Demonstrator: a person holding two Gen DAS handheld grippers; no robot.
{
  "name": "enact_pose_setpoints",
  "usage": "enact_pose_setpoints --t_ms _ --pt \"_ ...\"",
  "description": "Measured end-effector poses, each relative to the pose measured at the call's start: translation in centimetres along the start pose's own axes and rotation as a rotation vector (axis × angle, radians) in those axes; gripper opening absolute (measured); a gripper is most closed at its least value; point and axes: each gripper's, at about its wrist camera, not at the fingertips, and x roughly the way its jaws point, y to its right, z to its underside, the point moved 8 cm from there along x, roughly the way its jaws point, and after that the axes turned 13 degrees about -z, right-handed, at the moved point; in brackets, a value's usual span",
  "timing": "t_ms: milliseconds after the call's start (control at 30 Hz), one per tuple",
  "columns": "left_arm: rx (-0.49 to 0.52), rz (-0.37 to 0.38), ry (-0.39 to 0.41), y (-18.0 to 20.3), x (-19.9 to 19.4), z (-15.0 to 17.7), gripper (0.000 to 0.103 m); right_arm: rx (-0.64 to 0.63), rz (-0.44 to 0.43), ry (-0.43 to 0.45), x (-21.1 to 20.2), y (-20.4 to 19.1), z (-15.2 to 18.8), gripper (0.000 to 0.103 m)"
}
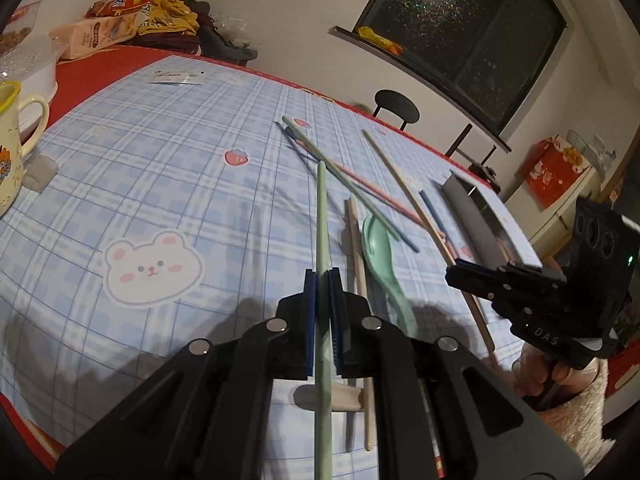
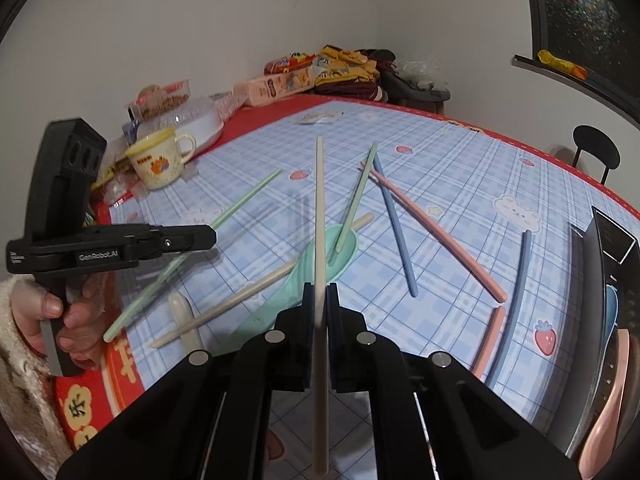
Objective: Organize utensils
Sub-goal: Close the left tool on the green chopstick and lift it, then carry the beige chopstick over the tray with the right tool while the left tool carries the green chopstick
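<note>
Left gripper (image 1: 323, 280) fingers clamp a pale green chopstick (image 1: 321, 216); right gripper (image 2: 320, 294) fingers clamp a cream chopstick (image 2: 319, 208). Only the right wrist view shows the pink spoon (image 2: 604, 432) at 4 o'clock, cut off by the frame edge.

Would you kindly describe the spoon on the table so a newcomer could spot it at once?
Start at the blue checked tablecloth with the bears and strawberries, then find the scatter of chopsticks near its middle. The mint green spoon lies among them with a green chopstick resting in its bowl; it is the only broad, scooped piece among thin sticks.

Both wrist cameras look steeply down, close over the worktop (image 1: 168, 168); each catches the mint spoon (image 1: 378, 248) and scattered chopsticks.
</note>
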Motion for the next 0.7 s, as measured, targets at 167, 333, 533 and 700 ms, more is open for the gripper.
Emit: enact_pose_setpoints --t_ms 167,333,533,700 --pt "-0.003 0.025 0.029 0.9 -1.3 -2.2 0.01 0.063 -0.029 0.058 -1.6 0.8 -0.8 0.006" --pt "0.0 0.086 0.019 3.9 -1.6 -3.8 0.01 0.134 -0.039 0.139 -3.8 2.2 -1.6 0.006" --pt "0.002 0.167 -0.034 9.5 -0.2 -4.7 0.01 0.245 0.004 0.252 -7.9 5.7 -1.9 0.006" --pt "0.018 0.244 -0.05 15.9 1.5 -5.6 0.01 0.343 0.095 0.319 -11.4 9.9 -0.9 0.006"
